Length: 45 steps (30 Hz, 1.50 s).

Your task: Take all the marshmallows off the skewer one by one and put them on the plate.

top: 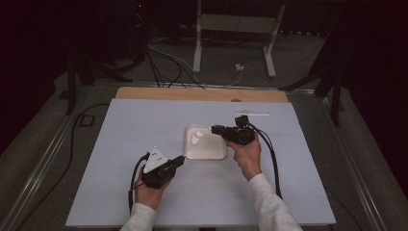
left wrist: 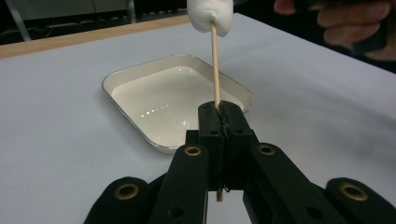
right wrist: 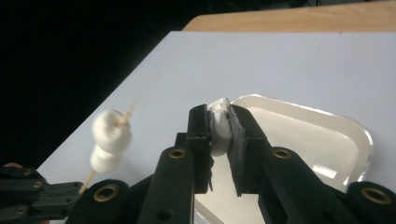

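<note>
My left gripper point(left wrist: 219, 109) clamps the skewer point(left wrist: 215, 65); my right gripper point(right wrist: 220, 128) pinches a marshmallow point(right wrist: 220, 126) mid-frame (no readable writing).

Pale sheet point(top: 144, 192) over wooden tabletop point(top: 192, 94); white frame point(top: 231, 29), cables point(top: 168, 67) behind.

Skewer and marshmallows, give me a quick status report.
Left gripper shut on skewer, two marshmallows threaded. Right gripper shut on a third marshmallow, above the tray. Nothing in the way.

A dim lab: a covered test table point(top: 144, 144), loose floor cables point(top: 166, 62), and a white equipment stand point(top: 235, 29).
</note>
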Motion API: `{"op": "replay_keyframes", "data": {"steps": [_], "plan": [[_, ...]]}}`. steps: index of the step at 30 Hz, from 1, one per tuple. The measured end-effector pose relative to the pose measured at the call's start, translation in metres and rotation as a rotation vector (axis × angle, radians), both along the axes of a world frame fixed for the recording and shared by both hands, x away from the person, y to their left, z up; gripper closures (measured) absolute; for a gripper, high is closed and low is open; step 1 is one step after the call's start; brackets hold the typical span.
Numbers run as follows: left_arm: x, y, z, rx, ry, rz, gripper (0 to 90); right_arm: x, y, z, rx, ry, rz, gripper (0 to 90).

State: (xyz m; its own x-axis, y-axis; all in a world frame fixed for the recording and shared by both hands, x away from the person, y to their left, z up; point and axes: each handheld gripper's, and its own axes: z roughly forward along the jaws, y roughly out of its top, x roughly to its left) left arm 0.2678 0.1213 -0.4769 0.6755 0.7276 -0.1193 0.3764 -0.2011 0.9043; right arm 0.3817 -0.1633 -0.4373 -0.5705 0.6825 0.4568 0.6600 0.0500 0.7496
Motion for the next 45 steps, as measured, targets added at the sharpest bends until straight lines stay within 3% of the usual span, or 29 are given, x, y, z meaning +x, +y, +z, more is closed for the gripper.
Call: {"op": "replay_keyframes", "data": {"steps": [10, 22, 27, 30, 34, 40, 45], "plan": [[0.0, 0.001, 0.0, -0.011, 0.003, 0.002, 90.0, 0.008, 0.008, -0.025, -0.028, 0.051, -0.021, 79.8], [0.001, 0.001, 0.0, -0.013, 0.01, 0.003, 90.0, 0.016, 0.013, -0.056, -0.144, 0.126, -0.038, 77.7], [0.001, 0.001, -0.001, -0.011, 0.011, 0.006, 90.0, 0.017, 0.016, -0.06, -0.165, 0.163, -0.008, 51.6], [0.001, 0.002, -0.001, -0.01, 0.012, 0.007, 90.0, 0.015, 0.016, -0.057, -0.161, 0.153, -0.008, 37.7], [0.001, 0.002, -0.001, -0.009, 0.014, 0.011, 90.0, 0.011, 0.013, -0.046, -0.113, 0.115, -0.004, 26.2], [0.001, 0.001, -0.002, -0.006, 0.015, 0.012, 90.0, 0.005, 0.006, -0.028, -0.01, 0.088, 0.029, 14.8], [0.001, 0.001, -0.002, -0.006, 0.017, 0.013, 90.0, 0.001, 0.003, -0.016, 0.035, 0.066, 0.056, 10.1]]}}
